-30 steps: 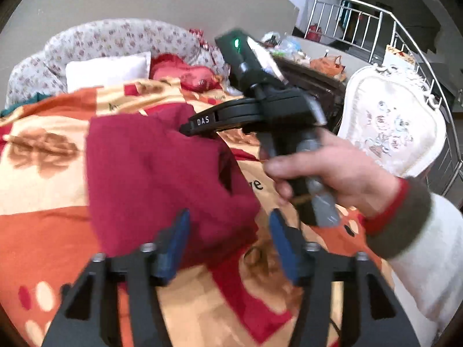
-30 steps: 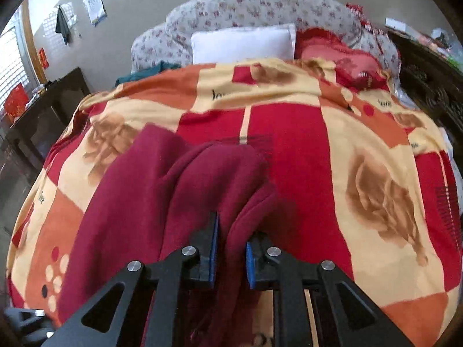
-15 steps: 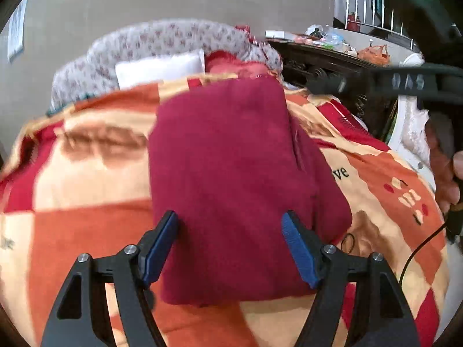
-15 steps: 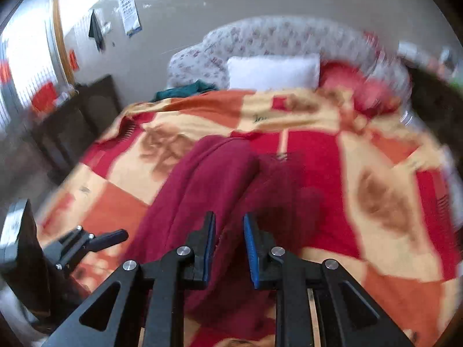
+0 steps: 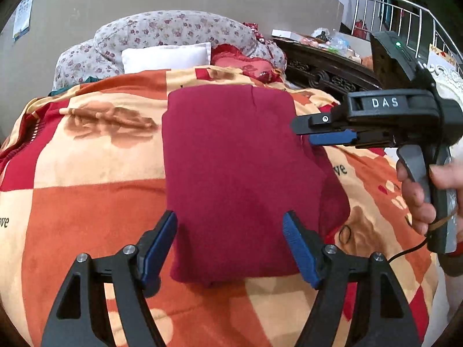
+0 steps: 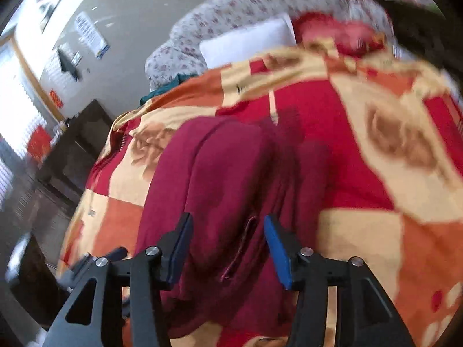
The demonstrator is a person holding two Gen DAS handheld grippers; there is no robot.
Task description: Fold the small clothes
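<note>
A dark red garment [image 5: 234,173] lies folded into a rough rectangle on the bed's blanket [image 5: 86,202], an orange, cream and red patchwork with brown flower prints. The garment sits about mid-bed, its far edge toward the headboard end, its near edge close to the foot. A layer of it bulges out along the right side.

Left gripper [image 5: 230,245] — jaws spread wide, blue pads hanging over the garment's near edge, one pad to each side of it, nothing pinched.

Right gripper [image 6: 227,247] — jaws opening, apart over the garment's right-hand folds. In its own view a seam or hem of the cloth lies in the gap between the pads; neither pad presses on it. That view is motion-blurred. From the left view this tool reaches in over the garment's right edge, held by a hand [image 5: 419,193] on its grip.

At the head of the bed: a white pillow [image 5: 166,56] against a flowered cushion [image 5: 173,29], a red pillow [image 5: 246,65] beside it. Dark carved wooden furniture [image 5: 327,72] stands along the bed's right side.
</note>
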